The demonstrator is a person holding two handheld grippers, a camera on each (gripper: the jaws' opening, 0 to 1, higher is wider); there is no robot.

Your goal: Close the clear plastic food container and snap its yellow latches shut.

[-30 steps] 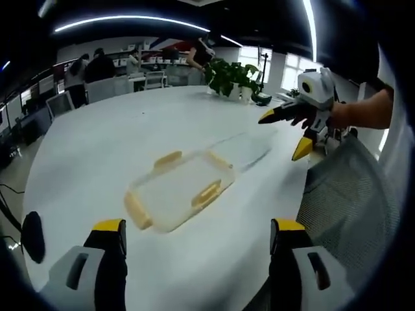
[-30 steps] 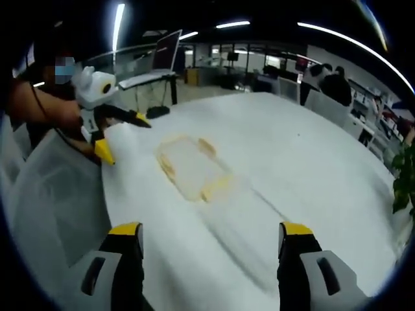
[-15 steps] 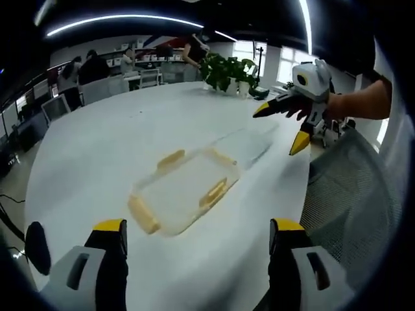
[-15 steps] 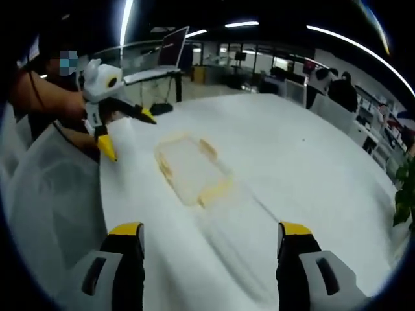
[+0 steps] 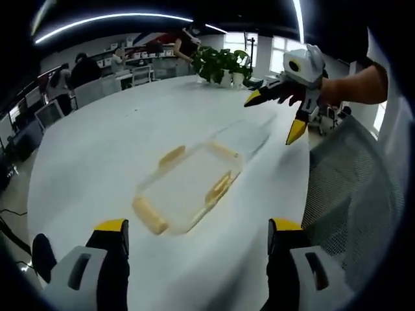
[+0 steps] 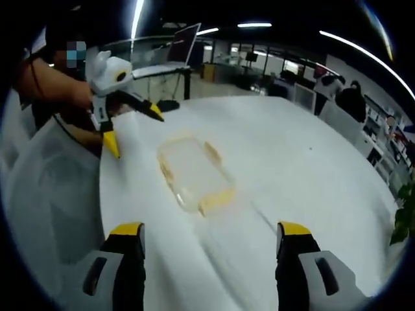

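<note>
On the white surface [image 5: 97,155] the clear container [image 5: 188,188] lay flat with its yellow latches [image 5: 149,215] sticking out at its edges, and nothing touched it. Its clear lid [image 5: 243,139] lay just beyond it, hard to make out against the white. You held your left tool [image 5: 196,245] above the near edge, its two prongs spread wide with nothing between them. Your right tool [image 5: 280,113] was up in the air past the lid, apart from the container, prongs also spread and empty. In the right gripper view your left tool [image 6: 126,123] was beyond the container [image 6: 194,172], near a mesh chair [image 6: 45,201]. A potted plant [image 5: 217,63] stood at the far edge.
</note>
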